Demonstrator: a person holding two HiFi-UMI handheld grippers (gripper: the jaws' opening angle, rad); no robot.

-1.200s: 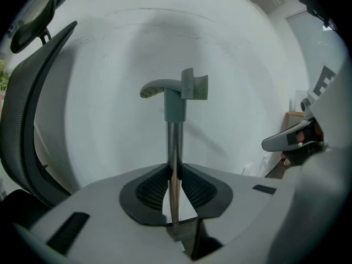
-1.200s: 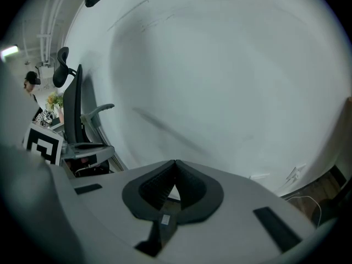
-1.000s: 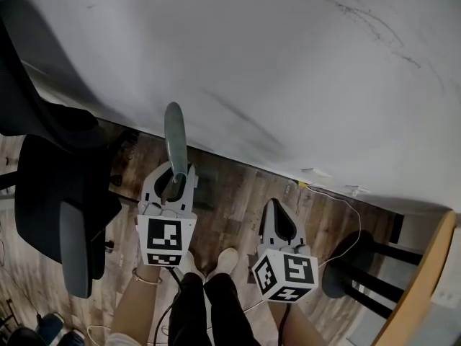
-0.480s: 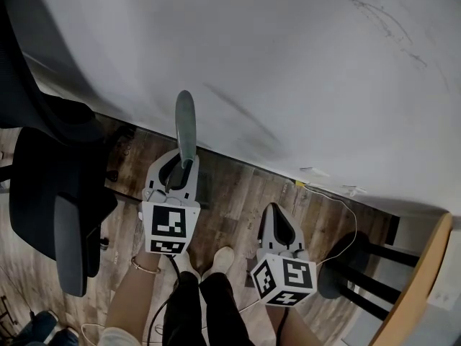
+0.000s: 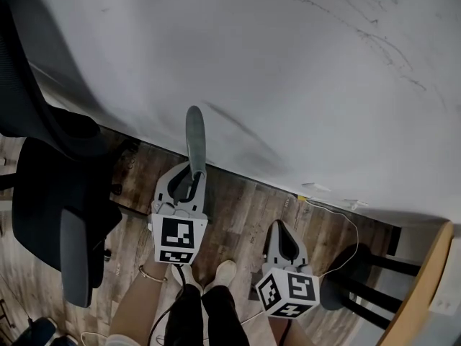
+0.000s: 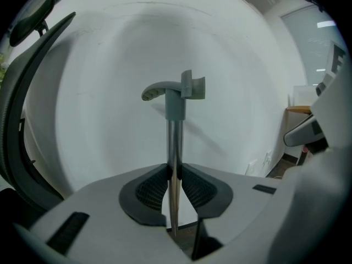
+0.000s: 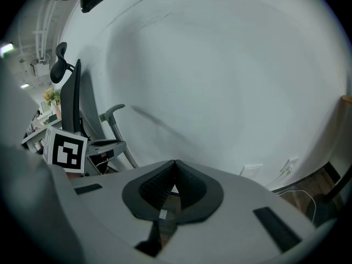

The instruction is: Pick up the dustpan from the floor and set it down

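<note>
2 tongs held low over the wooden floor (image 5: 238, 207), just ahead of the shoes (image 5: 225, 271). Keeps the right tongs (image 5: 279, 228) pressed together on nothing. Pinches the metal pole of the dustpan (image 5: 195, 141) in the left tongs (image 5: 189, 179), with its grey handle standing upright beyond the pads, close to the white wall (image 5: 302, 63). Shows almost no change over the last second: same pinch, same upright pole, merely drifted a little rightward in the head view. Hides the pan end below, so cannot tell whether clear of the floor. Looks like a held pause before setting down.
</note>
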